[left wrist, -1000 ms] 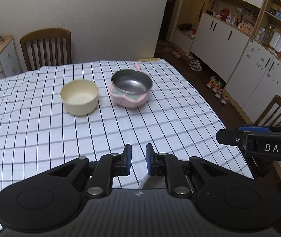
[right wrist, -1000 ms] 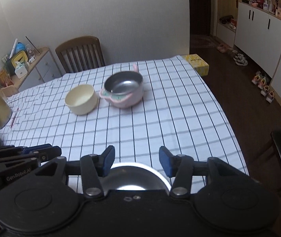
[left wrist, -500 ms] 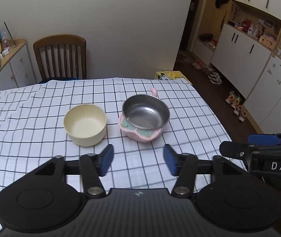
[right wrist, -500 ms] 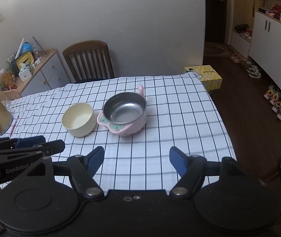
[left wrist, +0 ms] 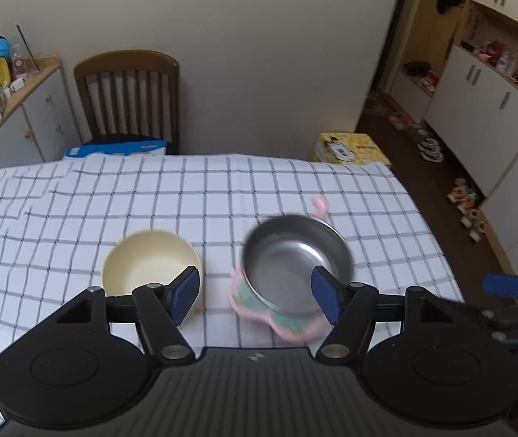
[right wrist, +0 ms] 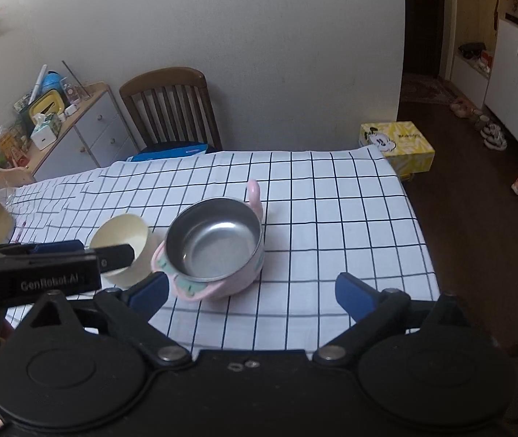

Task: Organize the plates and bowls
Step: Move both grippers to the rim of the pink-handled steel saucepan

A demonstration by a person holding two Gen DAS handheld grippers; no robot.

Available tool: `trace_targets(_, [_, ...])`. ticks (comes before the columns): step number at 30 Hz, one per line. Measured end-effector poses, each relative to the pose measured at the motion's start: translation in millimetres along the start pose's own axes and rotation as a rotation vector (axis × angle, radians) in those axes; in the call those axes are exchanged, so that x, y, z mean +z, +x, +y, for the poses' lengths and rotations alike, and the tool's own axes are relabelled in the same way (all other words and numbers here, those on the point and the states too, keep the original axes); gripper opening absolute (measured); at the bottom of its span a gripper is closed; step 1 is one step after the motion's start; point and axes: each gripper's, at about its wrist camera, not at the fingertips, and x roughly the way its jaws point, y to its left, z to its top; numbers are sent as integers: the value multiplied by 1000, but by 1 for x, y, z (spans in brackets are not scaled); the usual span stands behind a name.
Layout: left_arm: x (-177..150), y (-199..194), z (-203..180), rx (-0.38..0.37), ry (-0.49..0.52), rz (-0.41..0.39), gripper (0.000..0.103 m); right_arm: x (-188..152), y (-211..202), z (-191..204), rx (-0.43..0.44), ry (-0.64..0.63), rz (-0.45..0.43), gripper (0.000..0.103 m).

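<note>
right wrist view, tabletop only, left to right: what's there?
Left gripper → cream bowl → steel bowl in pink holder. The gripper's tip overlaps the cream bowl's left side, jaws opening, nothing between them. To the right only bare checked tablecloth.

Checked table (right wrist: 331, 225) — cream bowl (right wrist: 120, 236), steel-lined pink bowl (right wrist: 215, 247)

I see a dim, evenly lit room with soft shadows. Motion blur smears the steel bowl (left wrist: 295, 262) in my left wrist view; the right view stays sharper. Fisheye bends walls, and corners vignette black.
</note>
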Motion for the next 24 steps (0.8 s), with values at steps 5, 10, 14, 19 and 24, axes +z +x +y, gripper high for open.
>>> trace_targets(5, [22,35,5,17,-24,28,67,13,36,-6,-9,22,41,99])
trace_targets(10, [30,67,10,33,-47,68,67,18,64,-6,-23,20,62,97])
trace_targets(14, [30,88,8,31,-46,91,67,22,85,-6,-21,31,87,94])
trace_targets(19, [26,104,2,51,-30,89,66,22,107,-3,-32,18,106,85])
trace_targets(24, [26,116,-4,43,-21,102,55,18,123,-1,-24,17,132,72])
